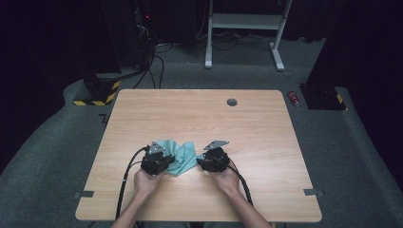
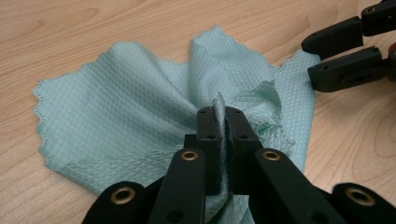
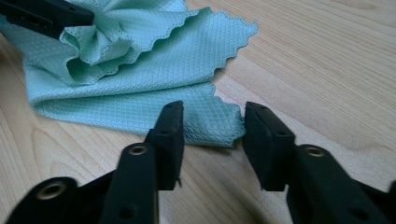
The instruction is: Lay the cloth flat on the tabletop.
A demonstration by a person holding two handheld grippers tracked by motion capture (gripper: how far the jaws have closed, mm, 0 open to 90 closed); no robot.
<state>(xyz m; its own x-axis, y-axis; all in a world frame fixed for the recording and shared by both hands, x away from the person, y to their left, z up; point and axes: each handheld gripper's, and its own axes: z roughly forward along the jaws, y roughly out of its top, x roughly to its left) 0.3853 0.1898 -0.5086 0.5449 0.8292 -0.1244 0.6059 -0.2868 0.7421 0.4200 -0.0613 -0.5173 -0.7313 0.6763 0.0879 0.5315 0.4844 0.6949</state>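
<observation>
Lying crumpled on the pale wooden surface (image 1: 199, 118): mint-green quilted microfibre cloth (image 2: 121, 107). Left hand-held gripper (image 2: 219, 121) pinches its raised fold; right hand-held gripper (image 3: 212, 135), jaws wide, straddles its corner. Risk: thin fold slipping free.

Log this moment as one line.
left gripper: shut on pale green waffle-weave cloth | right gripper: open, jaws around cloth corner | light wooden table

Small red object (image 1: 294, 98) on floor too small to identify, cloth (image 2: 140, 107) fold hidden between left jaws
</observation>
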